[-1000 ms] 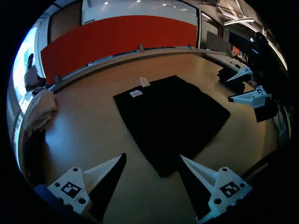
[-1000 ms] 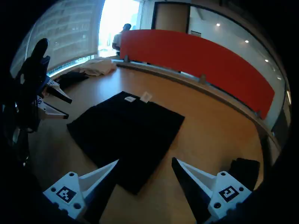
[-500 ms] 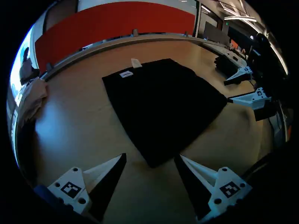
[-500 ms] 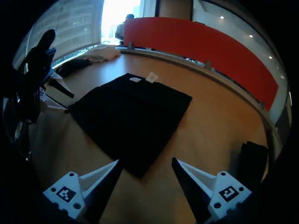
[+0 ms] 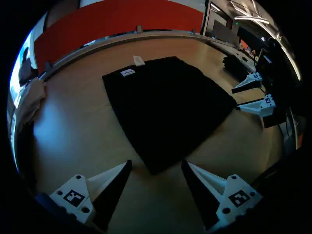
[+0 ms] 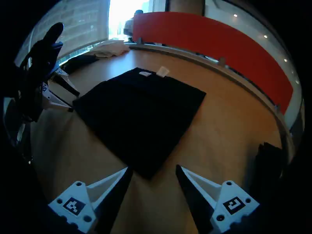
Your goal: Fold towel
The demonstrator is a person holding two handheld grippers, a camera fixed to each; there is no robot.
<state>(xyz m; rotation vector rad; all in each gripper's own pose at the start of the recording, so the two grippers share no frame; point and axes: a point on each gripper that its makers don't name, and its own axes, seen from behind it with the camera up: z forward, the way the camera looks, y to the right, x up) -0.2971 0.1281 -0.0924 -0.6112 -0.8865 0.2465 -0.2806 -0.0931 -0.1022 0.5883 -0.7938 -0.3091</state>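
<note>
Broadly, a wide wooden surface [image 5: 78,128] is seen stretching away to a long red partition [image 5: 117,19] that is set along its far edge. Spread flat on the middle of the surface is the black towel [image 5: 163,105], laid out as a single dark four-cornered sheet with one corner turned toward each camera. A heap of pale beige cloth [image 6: 109,47] is left near the far end of the surface by the bright window, well apart from the towel, and a stack of dark cloth [image 6: 269,163] is placed at the opposite side, also apart from it. The left claw [image 5: 155,161] is held wide, its two white fingers spread on either side of the towel's near corner, which is seen between the tips in the left gripper view; no pressing on the fabric is shown. The right claw [image 6: 154,167] is likewise held wide, with another corner of the towel lying between its spread fingers in the right gripper view. Whether either claw touches the surface cannot be told. A small white tag [image 5: 127,72] is seen on the towel near its far corner, and a small white card [image 5: 138,60] is set just beside that corner.
</note>
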